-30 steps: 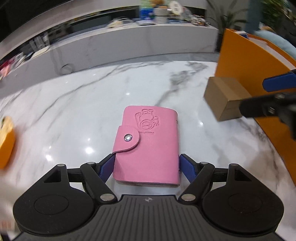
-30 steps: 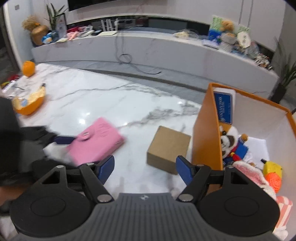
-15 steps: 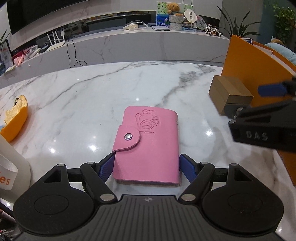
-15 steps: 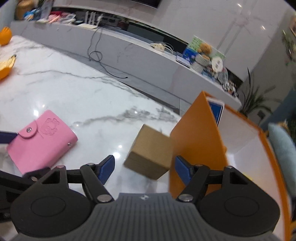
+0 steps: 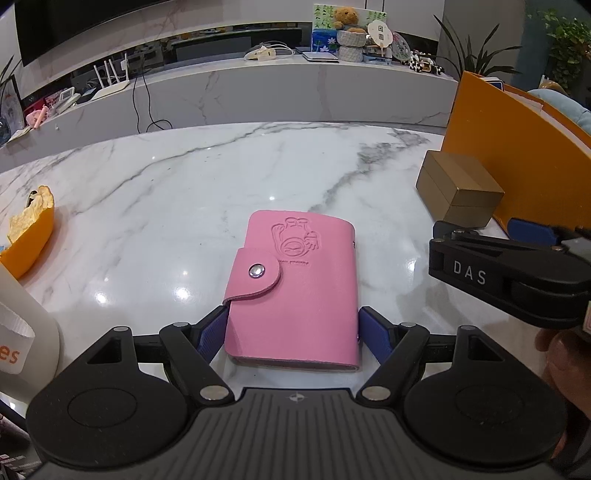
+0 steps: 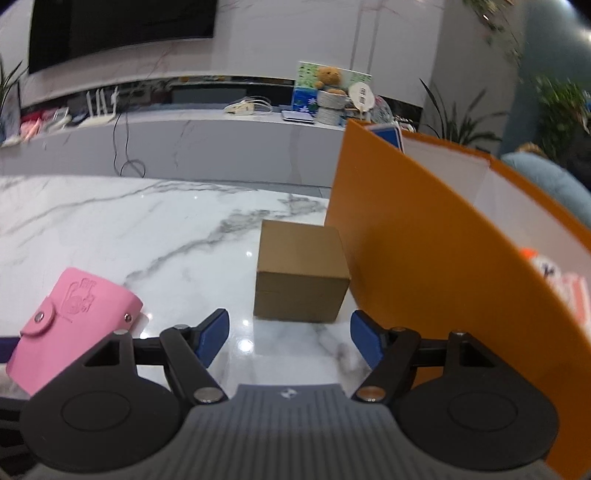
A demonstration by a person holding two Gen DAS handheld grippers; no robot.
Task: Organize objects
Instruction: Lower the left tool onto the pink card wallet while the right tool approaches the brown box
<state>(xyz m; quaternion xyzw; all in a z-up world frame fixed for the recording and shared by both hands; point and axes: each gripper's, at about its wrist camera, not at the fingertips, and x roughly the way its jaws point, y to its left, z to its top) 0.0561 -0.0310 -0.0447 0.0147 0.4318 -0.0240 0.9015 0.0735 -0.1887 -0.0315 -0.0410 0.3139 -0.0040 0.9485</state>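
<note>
This looks like a home living room. A large dark television [image 6: 122, 33] hangs on a pale wall above a long, low marble media shelf [image 5: 258, 92] that carries a white router [image 5: 110, 79], a teddy bear [image 5: 345, 18] in a knitted basket, a round paper fan [image 5: 380, 32] and trailing cables. Houseplants [image 5: 476, 51] stand at the right. In front is a glossy white marble table [image 5: 184, 184] with orange peel [image 5: 31, 232] lying on it.

Left gripper [image 5: 291, 326] clamped on the pink snap-button leather card wallet [image 5: 295, 291], right gripper [image 6: 290, 336] wide apart just right of it, holding nothing.
</note>
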